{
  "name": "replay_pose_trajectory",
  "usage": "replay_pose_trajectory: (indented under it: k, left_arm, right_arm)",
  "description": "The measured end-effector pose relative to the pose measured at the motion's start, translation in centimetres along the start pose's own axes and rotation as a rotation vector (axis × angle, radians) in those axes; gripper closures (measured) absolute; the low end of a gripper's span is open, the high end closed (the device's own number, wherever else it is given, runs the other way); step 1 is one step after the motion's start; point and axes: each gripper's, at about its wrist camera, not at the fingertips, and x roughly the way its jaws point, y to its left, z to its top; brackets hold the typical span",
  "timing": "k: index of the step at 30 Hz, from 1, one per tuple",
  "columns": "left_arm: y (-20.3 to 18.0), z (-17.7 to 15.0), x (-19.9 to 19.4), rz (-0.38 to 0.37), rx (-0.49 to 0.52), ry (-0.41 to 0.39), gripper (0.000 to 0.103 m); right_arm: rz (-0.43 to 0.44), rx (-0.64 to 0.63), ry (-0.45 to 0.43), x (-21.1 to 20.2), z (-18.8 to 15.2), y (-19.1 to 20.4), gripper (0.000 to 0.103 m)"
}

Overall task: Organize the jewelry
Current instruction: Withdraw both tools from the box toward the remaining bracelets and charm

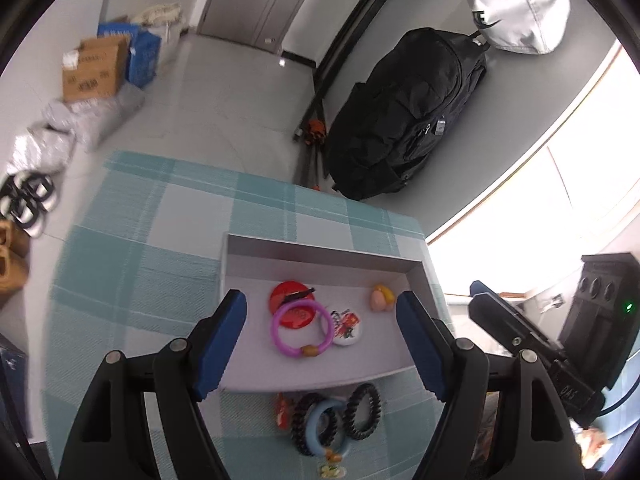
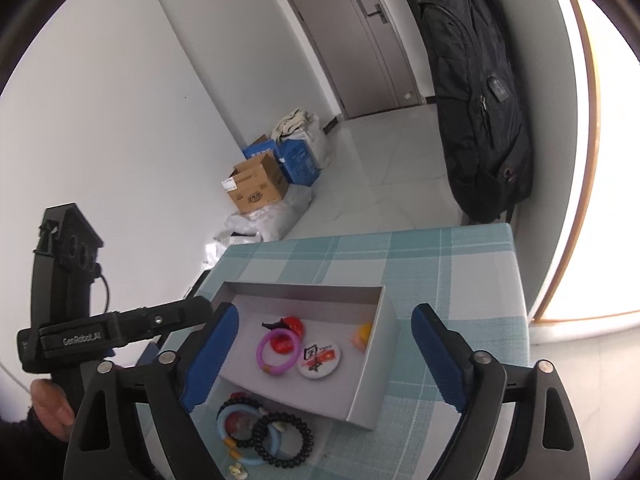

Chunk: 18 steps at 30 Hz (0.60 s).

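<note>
Both tools are spread and grip nothing: left tool point(image 1: 320, 336), right tool point(image 2: 324, 350). The purple bracelet point(image 1: 302, 330) lies in the grey tray point(image 1: 320, 254) near the worktop's far right corner, ahead of both tools.

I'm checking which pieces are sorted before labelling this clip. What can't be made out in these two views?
- Small red piece beside the black spiral hair ties: left wrist view, half covered by them, blurred.
- Pale trinket near the light blue ring: right wrist view, too small.
- Yellow-pink item in the grey tray: blurred, shape unclear.
- Round white badge: print too small to read.
</note>
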Motion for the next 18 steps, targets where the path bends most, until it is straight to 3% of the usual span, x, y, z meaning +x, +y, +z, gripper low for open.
replay_pose_trajectory:
  k: [2,8,18]
  left_arm:
    - [-0.6,-0.5,-0.9,0.047,0.032,-0.029,0.030]
    - [-1.0,-1.7,-2.0,0.088,0.039,-0.046,0.030]
    - [-0.9,-5.3,-2.1,0.095,0.018,0.021,0.029]
  right_arm:
    - [0.001,-0.010,-0.015,-0.5,-0.3,0.3,0.005]
    - [-0.013,-0.033,-0.021,-1.4,-1.4,0.9,0.001]
    - [-0.038,-0.017,0.007,-2.7,-3.1,0.8,0.000]
